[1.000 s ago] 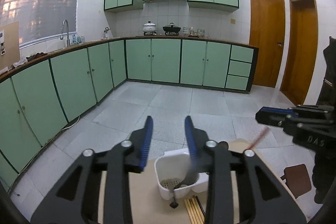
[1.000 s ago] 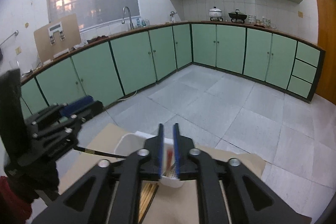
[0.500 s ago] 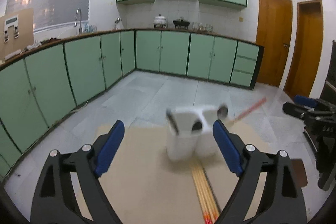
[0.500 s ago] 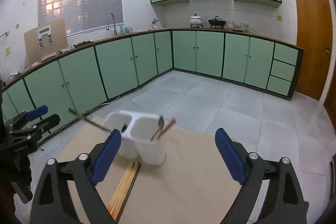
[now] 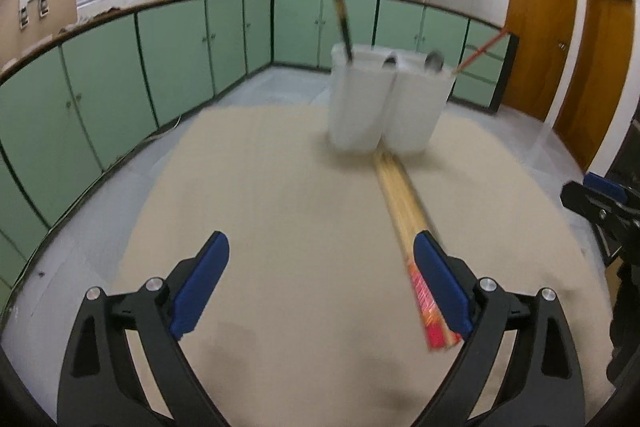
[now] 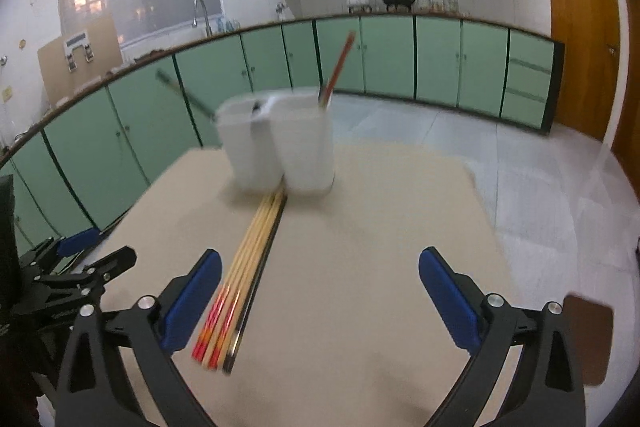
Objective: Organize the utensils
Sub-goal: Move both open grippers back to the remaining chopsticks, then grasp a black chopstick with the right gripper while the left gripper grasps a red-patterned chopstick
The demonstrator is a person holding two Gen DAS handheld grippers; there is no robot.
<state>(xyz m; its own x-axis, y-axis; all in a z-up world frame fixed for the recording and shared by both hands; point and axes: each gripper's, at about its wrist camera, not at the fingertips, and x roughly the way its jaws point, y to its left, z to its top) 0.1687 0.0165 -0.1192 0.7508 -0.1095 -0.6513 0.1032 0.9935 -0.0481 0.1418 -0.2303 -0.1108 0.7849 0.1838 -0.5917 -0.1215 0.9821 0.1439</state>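
A white two-cup utensil holder [image 5: 384, 103] [image 6: 276, 139] stands at the far side of the beige table [image 5: 260, 195]. In it lean a dark-handled utensil [image 5: 344, 23], spoons [image 5: 434, 61] and a red chopstick [image 6: 340, 67]. A bundle of bamboo chopsticks [image 5: 404, 211] [image 6: 248, 259] lies flat, running from the holder toward me. My left gripper [image 5: 320, 243] hangs low over the table, jaws opening and wide, nothing gripped; its right finger overlaps the bundle's red end. My right gripper [image 6: 320, 255] is likewise opening and bare, the bundle just inside its left finger.
Green base cabinets [image 5: 100, 95] curve round the room behind the table. Wooden doors [image 5: 540, 39] stand at the right. A brown seat [image 6: 588, 339] sits beside the table's right edge. Each gripper shows at the side of the other's view.
Both grippers let go above the holder, opened wide and drew back and down toward the table. The dark utensil and the red chopstick now stand in the holder.
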